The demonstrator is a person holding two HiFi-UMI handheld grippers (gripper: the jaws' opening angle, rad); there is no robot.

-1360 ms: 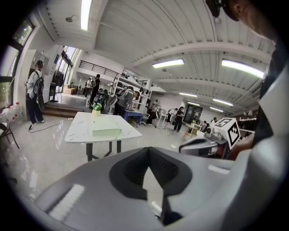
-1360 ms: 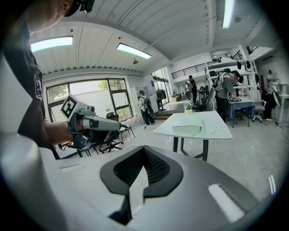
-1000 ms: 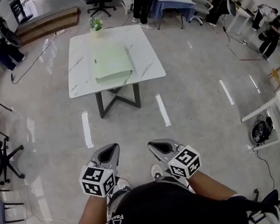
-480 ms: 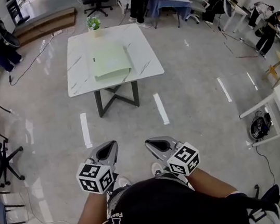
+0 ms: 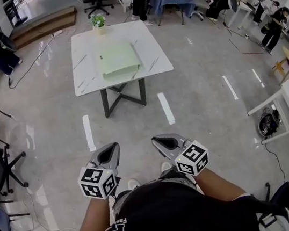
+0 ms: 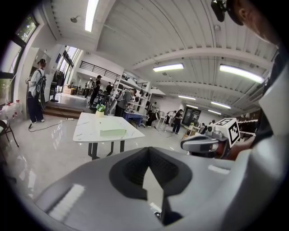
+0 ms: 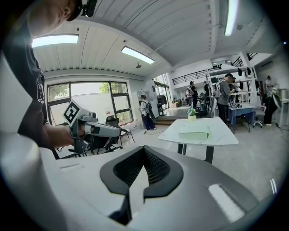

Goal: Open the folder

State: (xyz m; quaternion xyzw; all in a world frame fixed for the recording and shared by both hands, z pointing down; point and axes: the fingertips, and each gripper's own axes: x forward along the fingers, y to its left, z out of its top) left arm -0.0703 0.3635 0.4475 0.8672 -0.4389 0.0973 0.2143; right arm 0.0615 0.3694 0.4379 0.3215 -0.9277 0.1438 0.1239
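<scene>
A person holds the left gripper (image 5: 111,149) and the right gripper (image 5: 159,141) side by side at waist height, both aimed forward and slightly down over the floor, each with its fingers clenched together on nothing. Well ahead of them, the closed pale green folder (image 5: 118,60) lies flat near the middle of a white marble-patterned surface (image 5: 86,75), with a small potted plant (image 5: 99,22) at its far edge. Only the head view shows both grippers and the grey floor between them and the surface; each gripper view shows the other gripper alongside and the folder from its side.
</scene>
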